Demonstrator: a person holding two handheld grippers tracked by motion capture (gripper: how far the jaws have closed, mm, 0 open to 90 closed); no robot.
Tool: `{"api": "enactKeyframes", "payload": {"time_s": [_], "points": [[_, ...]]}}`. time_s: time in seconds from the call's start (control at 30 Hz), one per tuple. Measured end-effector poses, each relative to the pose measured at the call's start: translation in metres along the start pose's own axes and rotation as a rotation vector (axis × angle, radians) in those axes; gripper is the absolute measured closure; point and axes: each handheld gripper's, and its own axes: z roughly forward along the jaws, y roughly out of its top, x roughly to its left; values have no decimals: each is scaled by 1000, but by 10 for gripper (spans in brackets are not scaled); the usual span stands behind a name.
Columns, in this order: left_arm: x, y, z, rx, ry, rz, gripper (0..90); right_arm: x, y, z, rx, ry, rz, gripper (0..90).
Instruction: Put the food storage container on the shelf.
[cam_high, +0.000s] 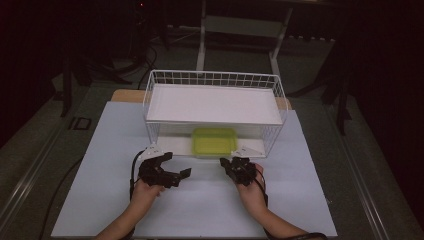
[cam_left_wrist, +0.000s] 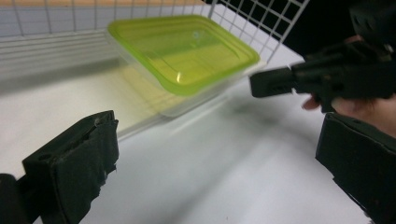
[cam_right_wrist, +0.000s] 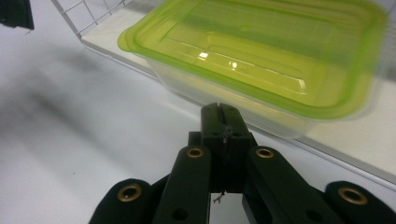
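Lidded green container (cam_high: 214, 141) sits on the bottom shelf of the white wire rack (cam_high: 150, 90), at the shelf's front edge, centred between the two hands, its near side poking slightly past the edge. Left gripper (cam_high: 174, 167) is just in front of the rack, jaws spread wide with nothing between them; its own view has the container ahead of the gap and apart from both jaws. Right gripper (cam_right_wrist: 221, 122) has its jaws pressed flat together, empty, tips close under the container's near rim (cam_right_wrist: 243, 88) but not clearly touching. Judging by this, the step in hand is fetching the container out of the rack. To do it well: slide it straight forward along the shelf, level (the lid looks seated, though whether it is clipped is hard to tell). The spread left jaws suit a hold across a corner or the rim; the right would need to open first, or serve as a pusher. Keep both clear of the wire sides and the upper shelf.
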Motion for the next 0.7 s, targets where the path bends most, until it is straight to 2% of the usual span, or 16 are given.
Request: {"api": "enactKeyframes", "payload": {"time_s": [0.03,0.07,0.1,0.23,0.37,0.6,0.63,0.7], "points": [[-2,-3,0,-10,7,22,0,3,0,5,2,3,8,900],[-2,-3,0,-10,7,22,0,3,0,5,2,3,8,900],[-5,-5,-1,-35,34,36,0,6,1,12,4,4,1,900],[-5,-6,-3,-57,41,36,0,8,6,22,-2,-16,-12,900],[-4,-7,-4,-59,43,33,0,4,11,31,-6,-27,10,900],[-2,-8,-4,-65,34,24,0,-1,22,45,-13,-56,3,899],[-2,-8,-4,-64,39,31,0,-4,25,48,-17,-56,21,899],[-2,-8,-4,-65,32,26,0,-7,28,52,-18,-61,25,898]]}}
